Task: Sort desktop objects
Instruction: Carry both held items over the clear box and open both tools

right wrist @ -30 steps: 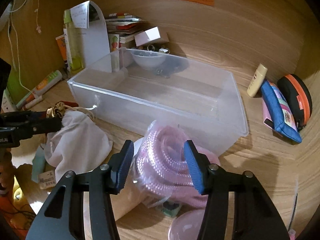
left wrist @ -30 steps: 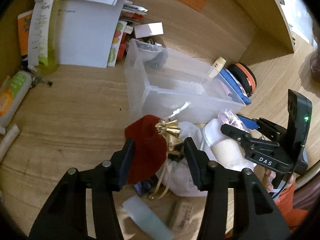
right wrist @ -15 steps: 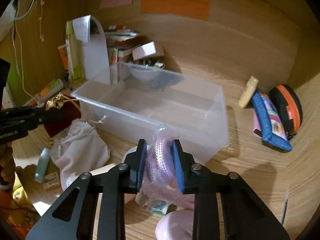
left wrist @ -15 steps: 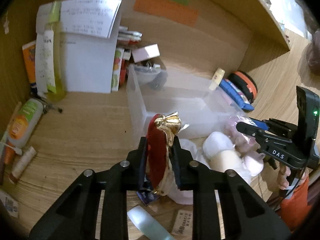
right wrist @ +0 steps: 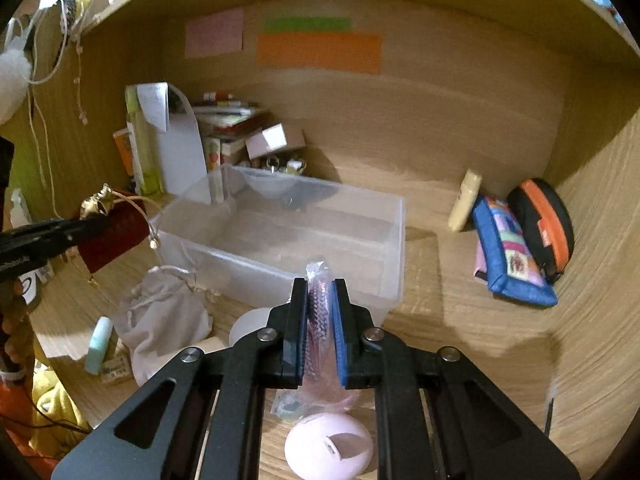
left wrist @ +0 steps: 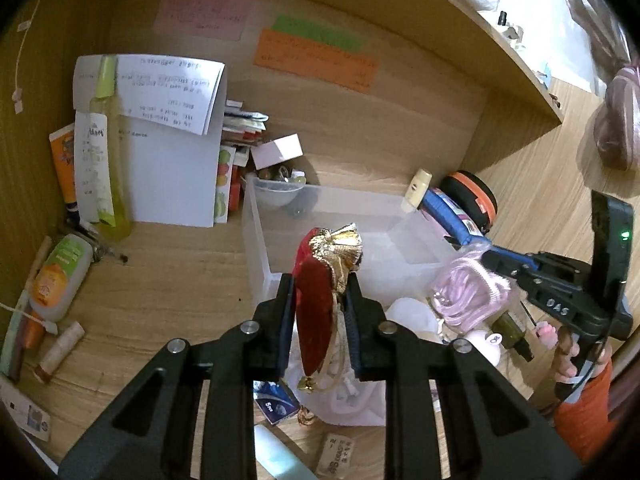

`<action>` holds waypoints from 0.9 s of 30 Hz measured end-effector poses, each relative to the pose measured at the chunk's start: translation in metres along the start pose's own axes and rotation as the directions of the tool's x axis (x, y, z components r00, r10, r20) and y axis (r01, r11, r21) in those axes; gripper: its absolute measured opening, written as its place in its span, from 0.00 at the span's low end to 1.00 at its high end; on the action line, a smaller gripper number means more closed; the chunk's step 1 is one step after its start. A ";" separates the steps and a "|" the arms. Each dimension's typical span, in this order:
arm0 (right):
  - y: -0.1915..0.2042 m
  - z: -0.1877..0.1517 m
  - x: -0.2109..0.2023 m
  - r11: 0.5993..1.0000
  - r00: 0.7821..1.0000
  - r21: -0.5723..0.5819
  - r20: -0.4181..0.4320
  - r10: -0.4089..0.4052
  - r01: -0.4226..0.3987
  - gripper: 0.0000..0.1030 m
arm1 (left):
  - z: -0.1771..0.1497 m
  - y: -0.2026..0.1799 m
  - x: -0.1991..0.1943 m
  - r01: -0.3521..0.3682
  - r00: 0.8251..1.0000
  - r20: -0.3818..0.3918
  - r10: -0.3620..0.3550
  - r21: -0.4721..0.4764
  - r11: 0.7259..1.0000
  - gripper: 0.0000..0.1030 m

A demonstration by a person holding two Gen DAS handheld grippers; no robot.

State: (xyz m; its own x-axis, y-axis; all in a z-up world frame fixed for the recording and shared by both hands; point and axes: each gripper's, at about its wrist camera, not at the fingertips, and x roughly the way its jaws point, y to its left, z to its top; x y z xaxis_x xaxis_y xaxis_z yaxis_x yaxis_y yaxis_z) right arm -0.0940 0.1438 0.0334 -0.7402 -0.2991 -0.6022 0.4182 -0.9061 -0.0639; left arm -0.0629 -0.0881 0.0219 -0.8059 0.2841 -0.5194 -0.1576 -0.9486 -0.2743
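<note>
My left gripper (left wrist: 320,284) is shut on a red velvet pouch (left wrist: 314,312) with a gold gathered top, held up in front of the clear plastic bin (left wrist: 256,224). My right gripper (right wrist: 319,292) is shut on a bagged coil of pink rope (right wrist: 318,308), held above the desk just before the bin's (right wrist: 396,240) near wall. In the left wrist view the right gripper (left wrist: 492,260) and the pink rope (left wrist: 468,292) show at the right. In the right wrist view the left gripper (right wrist: 96,224) holds the red pouch (right wrist: 116,232) at the left.
A white drawstring bag (right wrist: 160,320), a pale green tube (right wrist: 98,344) and a pink round case (right wrist: 328,446) lie on the desk near me. A blue pouch (right wrist: 508,252) and an orange-black case (right wrist: 544,224) sit at the right. Bottles and papers (left wrist: 168,140) stand at the back left.
Both grippers closed on their objects, the left on the red pouch and the right on the pink rope bag, and lifted them off the desk.
</note>
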 end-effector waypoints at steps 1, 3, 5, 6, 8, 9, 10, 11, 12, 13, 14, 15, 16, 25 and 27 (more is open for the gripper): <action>-0.001 0.002 -0.005 1.000 1.000 0.001 0.013 0.007 -0.007 0.10 | 0.001 -0.001 0.000 0.000 1.000 0.002 0.000 -0.001 1.000 0.22; -0.002 0.006 -0.013 1.000 0.999 -0.001 0.034 0.012 -0.012 0.10 | 0.003 -0.004 -0.001 0.000 1.000 0.009 0.000 0.002 1.000 0.22; -0.003 0.012 -0.022 1.000 0.998 0.000 0.055 0.021 -0.022 0.10 | 0.006 -0.007 -0.003 0.003 1.000 0.020 -0.003 0.007 1.000 0.22; -0.003 0.014 -0.025 1.000 0.998 0.001 0.063 0.022 -0.022 0.10 | 0.007 -0.008 -0.005 0.003 1.000 0.026 -0.003 0.009 1.000 0.22; -0.005 0.019 -0.032 1.000 0.997 0.000 0.080 0.025 -0.026 0.10 | 0.011 -0.011 -0.007 0.003 0.999 0.037 -0.004 0.020 1.000 0.22; -0.006 0.022 -0.035 1.000 0.996 0.000 0.089 0.025 -0.025 0.10 | 0.012 -0.012 -0.007 0.003 0.999 0.042 -0.004 0.023 1.000 0.22; -0.006 0.025 -0.038 1.000 0.995 -0.004 0.097 0.022 -0.021 0.10 | 0.014 -0.013 -0.008 -0.002 0.999 0.048 0.000 0.029 1.000 0.22; -0.007 0.027 -0.041 1.000 0.994 -0.004 0.106 0.016 -0.015 0.10 | 0.016 -0.014 -0.008 -0.005 0.999 0.052 0.003 0.033 0.999 0.22; -0.007 0.029 -0.042 1.000 0.994 -0.005 0.111 0.015 -0.014 0.10 | 0.018 -0.015 -0.008 -0.006 0.999 0.054 0.004 0.036 0.999 0.22; -0.008 0.032 -0.043 1.000 0.993 -0.004 0.117 0.014 -0.013 0.10 | 0.021 -0.015 -0.008 -0.007 0.998 0.057 0.005 0.039 0.999 0.22; -0.009 0.034 -0.044 1.000 0.993 -0.005 0.120 0.014 -0.014 0.10 | 0.023 -0.015 -0.007 -0.007 0.998 0.058 0.005 0.040 0.999 0.22; -0.010 0.037 -0.045 1.000 0.992 -0.006 0.124 0.013 -0.013 0.10 | 0.025 -0.015 -0.007 -0.007 0.998 0.059 0.005 0.042 0.999 0.22; -0.010 0.040 -0.045 1.000 0.992 -0.007 0.128 0.015 -0.014 0.10 | 0.029 -0.014 -0.006 -0.008 0.998 0.062 0.005 0.043 0.999 0.22; -0.019 0.068 -0.027 1.000 0.989 -0.011 0.146 0.030 -0.029 0.10 | 0.058 -0.009 0.019 0.014 0.999 0.041 -0.016 0.043 0.999 0.22; -0.021 0.072 -0.020 0.999 0.989 -0.013 0.142 0.033 -0.031 0.10 | 0.063 -0.010 0.025 0.015 0.999 0.037 -0.017 0.046 0.999 0.22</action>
State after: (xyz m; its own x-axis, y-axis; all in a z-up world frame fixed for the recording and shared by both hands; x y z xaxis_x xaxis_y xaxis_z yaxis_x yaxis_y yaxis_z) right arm -0.1254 0.1470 0.1040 -0.7935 -0.3679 -0.4848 0.4478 -0.8924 -0.0556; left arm -0.1171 -0.0808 0.0626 -0.8237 0.2947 -0.4844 -0.1960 -0.9496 -0.2445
